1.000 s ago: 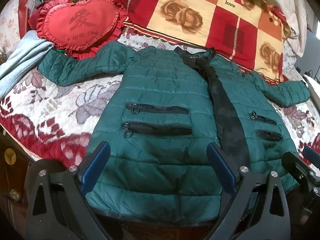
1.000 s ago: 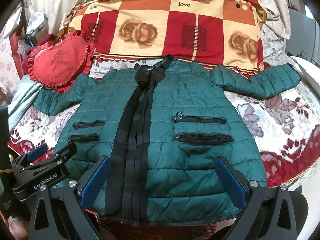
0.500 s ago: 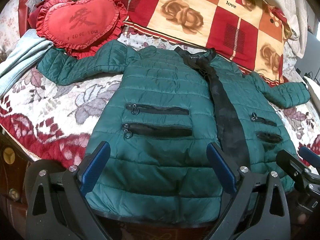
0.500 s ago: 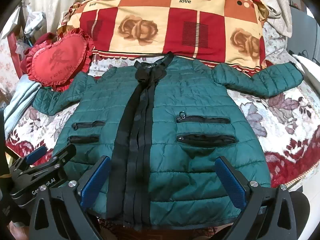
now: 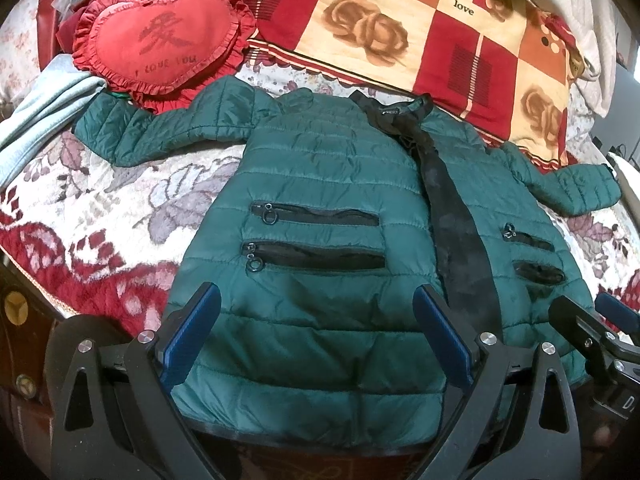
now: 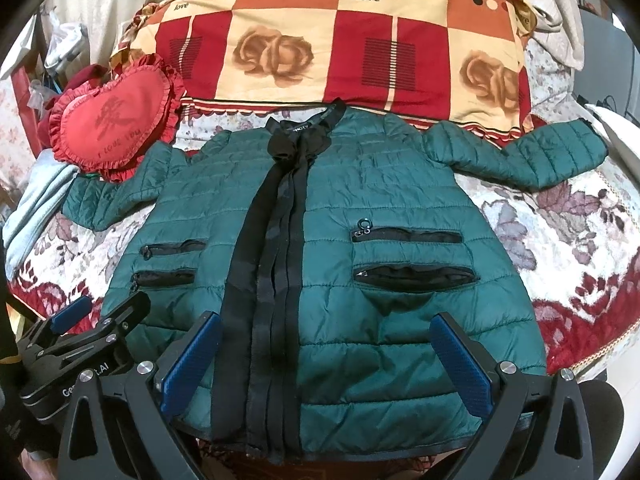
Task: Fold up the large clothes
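A dark green quilted jacket [image 5: 320,184] with a black front placket and black zip pockets lies flat, front up, on the bed, both sleeves spread out; it also shows in the right wrist view [image 6: 384,208]. My left gripper [image 5: 316,332] is open and empty, hovering over the jacket's lower left panel near the hem. My right gripper [image 6: 326,354] is open and empty over the lower right panel beside the placket. Each gripper shows at the edge of the other's view.
A red heart-shaped cushion [image 5: 160,44] lies against the jacket's left sleeve. A red and cream checked quilt [image 6: 336,40] is piled behind the collar. A light blue cloth [image 5: 36,112] lies at the far left. The floral bedspread [image 5: 80,208] ends at the near bed edge.
Both grippers have moved slightly forward and down over the jacket's lower part. The jacket has not moved and both grippers stay open.
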`<state>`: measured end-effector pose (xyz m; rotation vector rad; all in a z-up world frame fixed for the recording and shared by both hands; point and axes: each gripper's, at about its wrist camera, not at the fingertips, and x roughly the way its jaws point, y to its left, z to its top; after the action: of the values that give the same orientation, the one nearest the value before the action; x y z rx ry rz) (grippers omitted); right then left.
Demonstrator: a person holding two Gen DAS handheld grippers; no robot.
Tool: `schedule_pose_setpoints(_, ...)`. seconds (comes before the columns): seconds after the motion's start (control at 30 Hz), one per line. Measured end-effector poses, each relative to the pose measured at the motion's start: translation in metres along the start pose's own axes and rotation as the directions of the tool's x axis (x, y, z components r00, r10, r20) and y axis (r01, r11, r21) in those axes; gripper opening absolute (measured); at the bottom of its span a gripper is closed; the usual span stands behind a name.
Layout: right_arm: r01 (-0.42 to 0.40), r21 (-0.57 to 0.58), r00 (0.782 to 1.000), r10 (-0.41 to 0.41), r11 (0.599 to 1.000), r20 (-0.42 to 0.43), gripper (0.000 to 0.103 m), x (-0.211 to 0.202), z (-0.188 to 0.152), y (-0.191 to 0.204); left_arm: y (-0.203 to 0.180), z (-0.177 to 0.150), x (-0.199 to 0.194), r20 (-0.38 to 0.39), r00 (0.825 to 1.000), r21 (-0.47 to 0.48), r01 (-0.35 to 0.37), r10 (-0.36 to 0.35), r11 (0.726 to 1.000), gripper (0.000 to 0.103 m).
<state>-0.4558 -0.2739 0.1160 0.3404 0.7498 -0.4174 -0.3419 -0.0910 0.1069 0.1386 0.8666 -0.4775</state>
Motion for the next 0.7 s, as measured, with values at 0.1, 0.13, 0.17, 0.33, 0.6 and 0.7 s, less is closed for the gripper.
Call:
schedule_pose_setpoints(0.1, 0.005, -0.004, 1.000, -0.005, 1.000, 0.000, 0.103, 0.0011, -0.0015, -0.0003, 0.0003, -0.0005, 0.0004, -0.002, 1.000, -0.003, 0.002, -0.002, 1.000, 0.097)
schedule_pose_setpoints(0.13, 0.005, -0.004, 1.000, -0.005, 1.000, -0.003, 0.103, 0.0019, -0.0012, -0.0004, 0.0005, -0.0004, 0.0006, -0.001, 1.000, -0.004, 0.003, -0.003, 1.000, 0.097)
schedule_pose_setpoints(0.17, 0.009, -0.008, 1.000, -0.009, 1.000, -0.004, 0.103, 0.0029, -0.0015, -0.0002, 0.0001, -0.0004, 0.0005, -0.002, 1.000, -0.003, 0.002, -0.002, 1.000, 0.097)
schedule_pose_setpoints(0.33, 0.007, -0.002, 1.000, -0.007, 1.000, -0.013, 0.103, 0.0031, -0.0022, 0.0002, 0.0005, -0.0003, 0.0008, -0.001, 1.000, -0.001, 0.001, -0.001, 1.000, 0.097)
schedule_pose_setpoints(0.6, -0.006, 0.013, 0.999, 0.007, 1.000, -0.035, 0.103, 0.0057, -0.0014, 0.0014, -0.0006, -0.0037, 0.0019, -0.003, 1.000, 0.002, 0.001, -0.001, 1.000, 0.097)
schedule_pose_setpoints(0.7, -0.009, 0.018, 0.999, 0.009, 1.000, -0.043, 0.103, 0.0055, -0.0015, 0.0014, -0.0003, -0.0039, 0.0019, -0.004, 1.000, 0.003, 0.000, 0.000, 1.000, 0.097)
